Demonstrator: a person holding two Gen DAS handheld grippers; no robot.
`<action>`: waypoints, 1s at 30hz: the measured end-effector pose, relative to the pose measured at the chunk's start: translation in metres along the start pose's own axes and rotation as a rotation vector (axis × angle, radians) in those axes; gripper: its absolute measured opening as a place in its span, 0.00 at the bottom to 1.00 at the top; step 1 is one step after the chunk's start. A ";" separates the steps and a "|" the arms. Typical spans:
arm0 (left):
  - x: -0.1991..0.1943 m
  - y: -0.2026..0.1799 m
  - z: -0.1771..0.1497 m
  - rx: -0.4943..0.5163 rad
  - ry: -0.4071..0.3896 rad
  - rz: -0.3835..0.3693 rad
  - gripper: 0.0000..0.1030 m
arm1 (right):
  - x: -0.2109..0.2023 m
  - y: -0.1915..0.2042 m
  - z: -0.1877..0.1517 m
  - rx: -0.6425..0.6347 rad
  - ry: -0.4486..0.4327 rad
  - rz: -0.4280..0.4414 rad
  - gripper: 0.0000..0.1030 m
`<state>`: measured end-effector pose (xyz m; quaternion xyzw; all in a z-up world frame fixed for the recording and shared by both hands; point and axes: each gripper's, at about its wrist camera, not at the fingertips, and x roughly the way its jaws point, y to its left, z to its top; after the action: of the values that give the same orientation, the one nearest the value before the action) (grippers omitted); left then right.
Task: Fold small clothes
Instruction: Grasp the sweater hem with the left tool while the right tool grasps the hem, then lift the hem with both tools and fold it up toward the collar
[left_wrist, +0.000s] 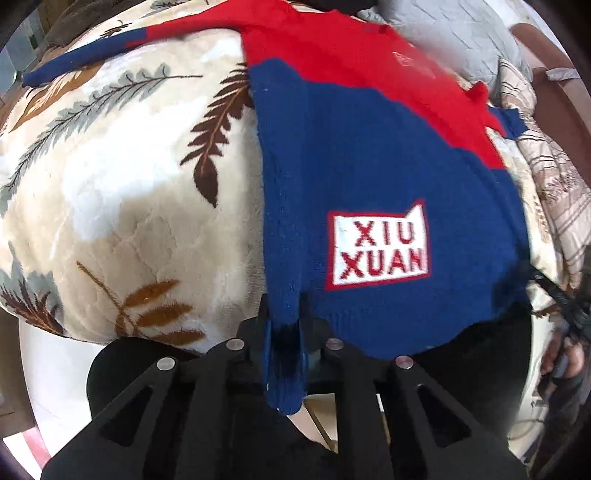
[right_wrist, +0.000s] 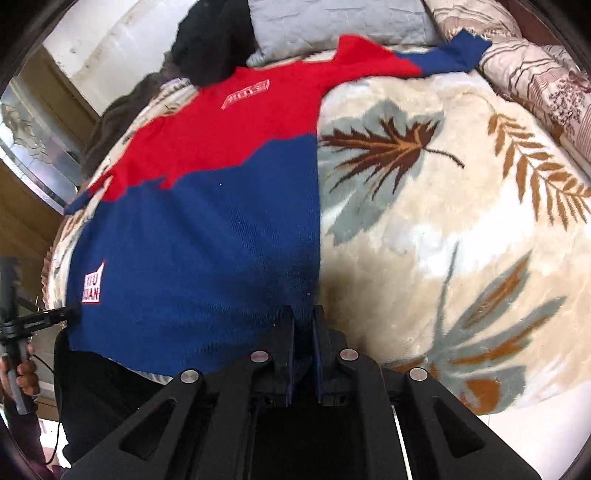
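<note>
The sweater (left_wrist: 369, 155) — red across the chest and shoulders, navy below — lies spread on a bed covered by a cream blanket (left_wrist: 122, 192) printed with brown, tan and grey leaves. Its hem hangs at the near edge of the bed, and both grippers have hold of it there. The left gripper (left_wrist: 284, 328) is clamped on the hem's left corner; a flap of navy knit droops between its closed fingers and down over the black body of the tool. The right gripper (right_wrist: 303, 325) pinches the opposite hem corner, its fingers drawn tight with only a thin band of navy fabric between them.

Near the left gripper, just up from the hem, sits a white patch (left_wrist: 378, 247) edged in red that reads XIU XUAN. A smaller pale label (right_wrist: 245, 95) marks the red chest. One sleeve (left_wrist: 92, 51) stretches toward the far left corner of the bed, red turning to navy at the cuff; the other sleeve (right_wrist: 417, 55) reaches toward the far right corner, its navy cuff lying against a striped, patterned quilt (right_wrist: 535, 74) bunched along that edge.

Beyond the collar, at the far edge of the bed, a grey pillow (right_wrist: 332, 22) rests, with a dark garment (right_wrist: 210, 40) heaped just beside it.
</note>
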<state>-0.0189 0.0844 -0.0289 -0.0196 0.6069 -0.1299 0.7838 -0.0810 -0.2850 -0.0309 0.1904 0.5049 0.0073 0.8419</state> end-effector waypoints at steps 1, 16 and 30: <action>-0.010 0.001 0.001 0.003 -0.013 -0.030 0.09 | -0.003 0.001 0.003 0.004 -0.009 -0.002 0.14; 0.033 -0.035 0.090 0.098 -0.160 0.168 0.55 | 0.034 0.023 0.077 -0.150 -0.103 0.009 0.13; 0.024 -0.061 0.168 0.091 -0.229 -0.079 0.60 | -0.005 -0.228 0.264 0.566 -0.518 -0.251 0.42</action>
<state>0.1364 -0.0017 0.0039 -0.0226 0.5058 -0.1848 0.8423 0.1007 -0.5800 0.0084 0.3471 0.2776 -0.2833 0.8498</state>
